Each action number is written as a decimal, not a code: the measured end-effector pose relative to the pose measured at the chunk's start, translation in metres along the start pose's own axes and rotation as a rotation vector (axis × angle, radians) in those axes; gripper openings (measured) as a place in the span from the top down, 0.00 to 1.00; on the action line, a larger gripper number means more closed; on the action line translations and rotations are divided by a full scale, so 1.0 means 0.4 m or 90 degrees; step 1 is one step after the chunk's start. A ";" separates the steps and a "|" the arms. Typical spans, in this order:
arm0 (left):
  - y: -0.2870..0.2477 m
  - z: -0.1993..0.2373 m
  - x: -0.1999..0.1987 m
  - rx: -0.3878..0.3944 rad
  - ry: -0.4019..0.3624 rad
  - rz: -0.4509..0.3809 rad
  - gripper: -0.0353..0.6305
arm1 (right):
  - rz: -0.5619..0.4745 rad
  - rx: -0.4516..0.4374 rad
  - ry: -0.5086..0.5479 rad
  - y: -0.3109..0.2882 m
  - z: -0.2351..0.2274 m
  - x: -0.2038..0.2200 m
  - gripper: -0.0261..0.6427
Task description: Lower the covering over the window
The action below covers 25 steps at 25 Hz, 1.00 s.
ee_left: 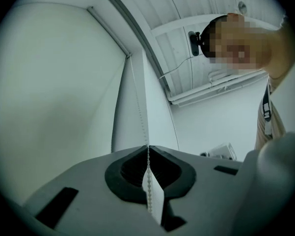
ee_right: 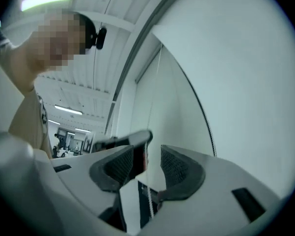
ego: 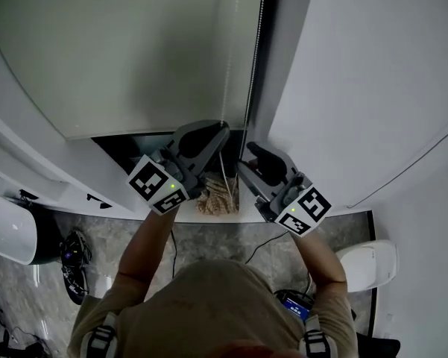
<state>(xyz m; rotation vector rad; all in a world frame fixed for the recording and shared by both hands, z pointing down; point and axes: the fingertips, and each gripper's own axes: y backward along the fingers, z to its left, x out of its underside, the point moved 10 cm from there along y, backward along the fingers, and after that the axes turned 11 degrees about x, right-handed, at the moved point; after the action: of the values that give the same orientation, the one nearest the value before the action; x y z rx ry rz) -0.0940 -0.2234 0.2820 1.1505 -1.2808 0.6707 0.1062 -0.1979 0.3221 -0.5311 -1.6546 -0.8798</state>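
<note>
The pale roller blind [ego: 134,51] covers the window down to a bottom edge just above my grippers, with a dark gap [ego: 123,148] under it. Its bead chain [ego: 226,58] hangs at the blind's right edge. My left gripper [ego: 221,130] is shut on this chain; in the left gripper view the bead chain [ee_left: 137,107] runs up out of the closed left gripper [ee_left: 148,149]. My right gripper [ego: 246,159] sits just below and right of it. In the right gripper view the right gripper [ee_right: 147,154] is open, and the chain [ee_right: 150,200] passes loosely between the pads.
A white wall [ego: 373,73] stands right of the window recess. On the floor are a white bin [ego: 11,230], tangled cables [ego: 74,263] and a white object [ego: 369,263]. A brown bundle [ego: 216,194] lies on the sill.
</note>
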 end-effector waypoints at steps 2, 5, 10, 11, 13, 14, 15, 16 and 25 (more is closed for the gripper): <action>0.009 -0.004 0.024 0.009 0.015 0.018 0.91 | -0.039 0.020 0.016 -0.031 -0.007 -0.079 0.72; 0.013 -0.043 0.080 0.034 0.053 0.043 0.91 | -0.046 0.037 0.074 -0.109 0.012 -0.151 0.76; 0.040 -0.092 0.112 0.040 0.079 0.021 0.91 | -0.027 0.035 0.079 -0.159 0.037 -0.170 0.93; 0.051 -0.091 0.107 0.035 0.071 0.011 0.91 | -0.032 0.039 0.079 -0.156 0.036 -0.169 0.93; 0.078 -0.070 0.085 0.028 0.082 -0.049 0.88 | -0.037 0.055 0.074 -0.145 0.021 -0.156 0.94; 0.085 -0.050 0.061 0.022 0.092 -0.093 0.78 | -0.030 0.058 0.060 -0.137 0.011 -0.142 0.94; 0.084 -0.029 0.026 0.014 0.088 -0.130 0.75 | -0.012 0.055 0.043 -0.129 0.004 -0.124 0.94; 0.072 -0.012 -0.018 0.009 0.066 -0.149 0.73 | 0.010 0.049 0.032 -0.121 0.006 -0.100 0.94; -0.073 0.008 -0.199 0.060 0.007 0.000 0.91 | 0.060 0.028 0.013 -0.074 0.086 -0.002 0.94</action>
<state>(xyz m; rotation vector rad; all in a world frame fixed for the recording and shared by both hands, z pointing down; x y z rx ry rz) -0.0866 -0.2203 0.1975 1.2221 -1.2509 0.7433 0.0635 -0.1894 0.3102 -0.5632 -1.6133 -0.7754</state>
